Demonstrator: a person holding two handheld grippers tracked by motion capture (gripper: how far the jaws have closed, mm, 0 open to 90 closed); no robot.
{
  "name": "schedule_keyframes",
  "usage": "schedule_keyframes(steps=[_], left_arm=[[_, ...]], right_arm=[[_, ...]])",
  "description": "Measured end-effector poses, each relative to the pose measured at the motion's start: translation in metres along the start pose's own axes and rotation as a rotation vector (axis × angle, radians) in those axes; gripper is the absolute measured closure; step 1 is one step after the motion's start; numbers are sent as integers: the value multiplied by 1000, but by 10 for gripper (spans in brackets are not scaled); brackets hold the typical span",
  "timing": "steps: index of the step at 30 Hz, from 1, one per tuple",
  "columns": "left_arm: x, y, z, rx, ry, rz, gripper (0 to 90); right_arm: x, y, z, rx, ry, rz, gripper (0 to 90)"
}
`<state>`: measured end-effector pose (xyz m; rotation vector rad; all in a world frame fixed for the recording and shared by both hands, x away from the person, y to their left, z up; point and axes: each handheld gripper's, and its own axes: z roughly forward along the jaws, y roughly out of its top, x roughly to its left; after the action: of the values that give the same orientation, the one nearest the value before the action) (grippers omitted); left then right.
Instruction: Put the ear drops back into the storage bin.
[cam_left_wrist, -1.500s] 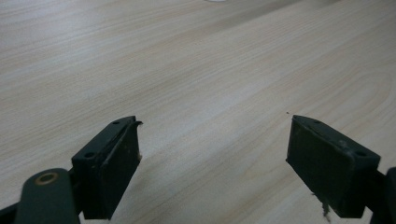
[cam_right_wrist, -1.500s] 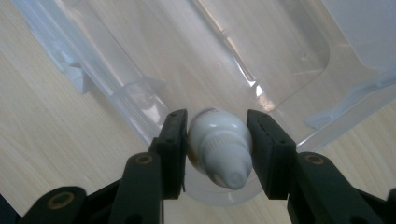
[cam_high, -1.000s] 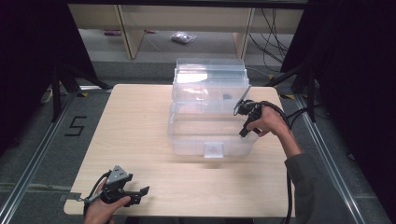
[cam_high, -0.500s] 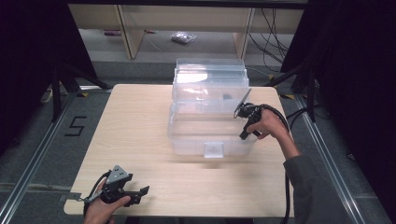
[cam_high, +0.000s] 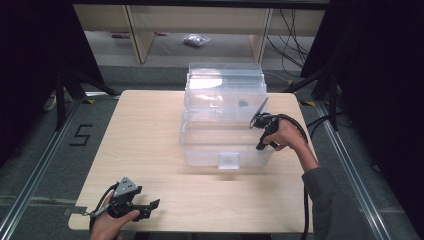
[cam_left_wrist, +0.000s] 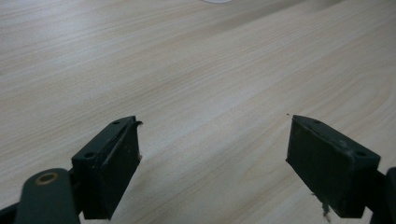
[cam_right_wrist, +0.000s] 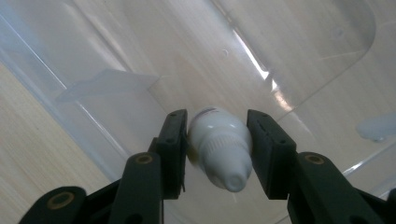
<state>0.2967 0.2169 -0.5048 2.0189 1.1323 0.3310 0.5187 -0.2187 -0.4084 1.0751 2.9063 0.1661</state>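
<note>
One small white bottle (cam_right_wrist: 219, 147) sits pinched in the right tool (cam_right_wrist: 218, 154) above the clear bin (cam_high: 200, 145); released off-centre, it might bounce off the rim. Left tool (cam_high: 151, 205) rests spread, empty, near-left on the worktop (cam_high: 145, 140).

high: above, facing forward-down on table (cam_high: 150, 130) | left: close over tabletop | right: close over clear bin (cam_right_wrist: 299, 56)

Clear plastic bin (cam_high: 225, 127) with raised lid on a light wooden table (cam_high: 145, 135), right gripper (cam_high: 263, 131) hand-held at the bin's right rim, left gripper (cam_high: 131, 202) resting well apart, near the table's front-left corner
</note>
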Motion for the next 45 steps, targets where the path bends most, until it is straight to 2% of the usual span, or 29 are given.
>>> schedule_keyframes(steps=[3, 4, 8, 9, 11, 13, 16, 17, 20, 21, 23, 25, 26, 30, 33, 34, 35, 36, 37, 38, 39, 40, 41, 42, 45], left_arm=[[0, 0, 1, -11, 5, -7, 164], [-1, 0, 0, -6, 2, -5, 164], [0, 0, 0, -3, 10, 1, 164], [-1, 0, 0, -4, -3, -4, 164], [0, 0, 0, 2, -1, 3, 165], [-1, 0, 1, -16, -5, -6, 165], [-1, -1, 2, -22, -2, -6, 164], [0, 1, 0, 0, 1, 3, 164], [-1, -1, 2, -22, -2, -6, 164], [-1, 0, 1, -14, -4, -4, 164], [-2, 0, 2, -23, -5, -13, 165], [-1, 0, 1, -14, -1, 0, 164], [-1, 0, 1, -14, -1, 0, 164], [-2, -1, 2, -21, -6, -12, 165], [-1, 0, 1, -11, -1, 2, 164], [-1, 0, 1, -11, -1, 2, 165], [-2, -1, 2, -19, -5, -12, 165], [-2, -1, 2, -17, -1, -5, 164], [-1, 0, 1, -10, -2, 1, 164], [-2, -1, 2, -28, -1, -15, 165], [-1, 0, 1, -5, -5, 7, 164], [-1, 0, 1, -5, -5, 7, 164], [-2, -1, 2, -27, -2, -14, 164], [-1, 0, 1, -10, -3, 3, 164], [-2, -1, 2, -15, -2, -5, 164]], right_arm=[[-3, 0, 2, -15, 12, -24, 601], [-1, 0, 2, -13, 21, -3, 601], [0, 1, 3, -7, 22, -2, 600], [-1, 1, 3, -2, 25, -5, 600], [0, 1, 3, -2, 28, 0, 600], [0, 1, 3, 0, 25, 14, 600], [-1, 1, 4, 3, 20, 6, 600], [0, 1, 4, 4, 21, 15, 600], [-1, 1, 6, 7, 29, 2, 600], [-1, 1, 6, 9, 26, -1, 600], [-1, 1, 7, 5, 31, 10, 600], [-1, 0, 10, 5, 39, 3, 600], [0, 0, 10, 8, 38, 25, 600], [-3, -2, 11, 13, 43, 13, 600], [-3, -4, 13, 10, 56, 36, 599], [-3, -4, 13, 10, 56, 36, 599], [-2, -4, 12, 27, 60, 58, 602], [-3, -5, 12, 19, 70, 40, 617], [-3, -5, 10, 0, 76, 45, 608], [-3, -5, 10, -5, 78, 38, 608], [-2, -5, 8, -6, 76, 54, 601], [-2, -5, 8, -6, 76, 54, 601], [-2, -5, 6, -17, 75, 46, 580], [-3, -6, 2, -37, 79, 46, 525], [-2, -6, -6, -68, 86, 45, 490]])
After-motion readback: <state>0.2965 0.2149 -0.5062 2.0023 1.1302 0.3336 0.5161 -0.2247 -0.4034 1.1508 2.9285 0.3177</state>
